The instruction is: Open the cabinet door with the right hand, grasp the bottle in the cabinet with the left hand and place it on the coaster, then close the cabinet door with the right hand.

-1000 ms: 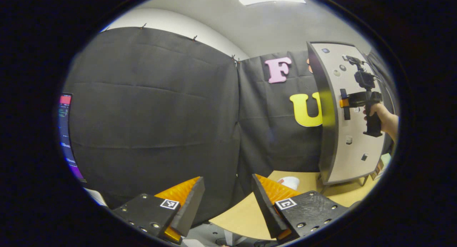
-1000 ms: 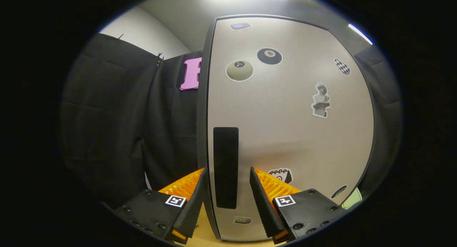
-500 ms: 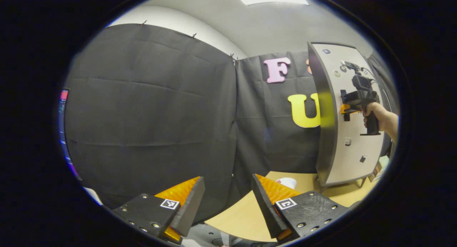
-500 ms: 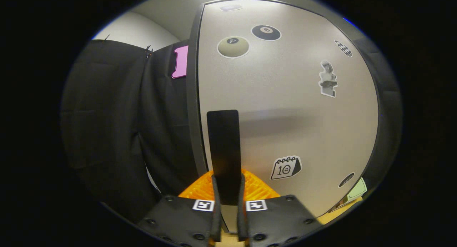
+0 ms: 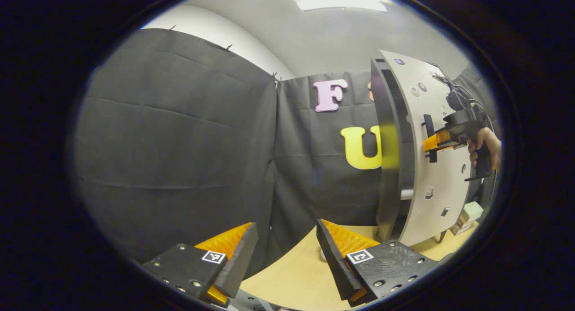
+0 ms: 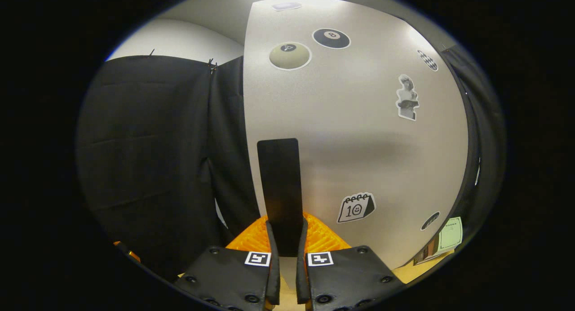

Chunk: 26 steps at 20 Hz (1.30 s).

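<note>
1. Your right gripper (image 6: 287, 239) was clamped on the cabinet door's black handle (image 6: 278, 185), one finger pressed on each side of the bar.
2. In the left gripper view, that same gripper (image 5: 433, 142) showed at the handle with your hand (image 5: 485, 144) on its grip, and the cabinet door (image 5: 426, 158) stood slightly ajar, a dark gap between it and the cabinet body (image 5: 386, 153).
3. Your left gripper (image 5: 287, 243) hung with its fingers spread apart, nothing between them, above the near edge of the wooden table (image 5: 292, 279).
4. The bottle could not be made out inside the gap.
5. Stickers dotted the door, among them a black billiard ball (image 6: 331, 37) near its top.
</note>
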Each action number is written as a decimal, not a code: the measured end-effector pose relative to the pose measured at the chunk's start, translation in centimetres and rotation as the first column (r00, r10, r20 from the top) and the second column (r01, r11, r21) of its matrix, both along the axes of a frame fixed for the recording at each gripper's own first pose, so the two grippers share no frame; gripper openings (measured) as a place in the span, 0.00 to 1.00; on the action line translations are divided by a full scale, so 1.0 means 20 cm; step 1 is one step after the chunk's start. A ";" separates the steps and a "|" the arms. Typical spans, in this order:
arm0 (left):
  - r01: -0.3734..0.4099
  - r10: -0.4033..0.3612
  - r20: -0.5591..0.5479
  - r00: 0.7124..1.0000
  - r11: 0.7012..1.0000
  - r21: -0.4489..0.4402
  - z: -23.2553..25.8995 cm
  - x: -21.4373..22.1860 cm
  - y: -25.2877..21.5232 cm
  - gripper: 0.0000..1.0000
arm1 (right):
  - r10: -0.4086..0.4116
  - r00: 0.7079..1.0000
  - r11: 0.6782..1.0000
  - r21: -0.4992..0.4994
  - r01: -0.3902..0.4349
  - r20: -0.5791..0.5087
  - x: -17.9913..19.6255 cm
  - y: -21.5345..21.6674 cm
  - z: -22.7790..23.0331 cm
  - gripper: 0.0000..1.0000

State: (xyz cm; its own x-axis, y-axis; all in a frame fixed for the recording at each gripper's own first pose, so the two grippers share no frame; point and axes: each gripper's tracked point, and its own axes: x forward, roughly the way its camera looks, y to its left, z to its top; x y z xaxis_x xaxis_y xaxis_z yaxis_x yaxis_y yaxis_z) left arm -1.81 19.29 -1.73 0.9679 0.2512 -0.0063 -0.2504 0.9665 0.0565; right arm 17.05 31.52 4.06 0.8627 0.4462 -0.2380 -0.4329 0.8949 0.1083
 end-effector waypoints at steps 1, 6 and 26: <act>0.022 -0.022 0.001 1.000 1.000 0.000 0.01 0.02 -0.04 0.80 | 0.016 1.000 1.000 0.001 -0.016 -0.001 -0.01 -0.02 0.00 0.16; 0.131 -0.131 0.002 0.991 0.991 0.007 0.03 0.15 -0.26 0.80 | 0.076 0.997 0.997 0.017 -0.076 -0.018 -0.02 -0.08 -0.02 0.16; 0.533 -0.533 -0.009 0.846 0.846 -0.028 0.07 0.59 -1.34 0.80 | 0.004 1.000 0.999 0.047 -0.006 0.031 -0.09 -0.37 0.00 0.12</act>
State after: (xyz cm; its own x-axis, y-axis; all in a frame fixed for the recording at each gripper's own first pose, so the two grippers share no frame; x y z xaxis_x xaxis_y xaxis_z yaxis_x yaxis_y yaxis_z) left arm 9.98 -7.51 -0.30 0.9526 -0.3036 -0.0223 0.3042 0.9521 0.0321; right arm 15.27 24.04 4.06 0.8671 0.4605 -0.1901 -0.4410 0.8870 0.1372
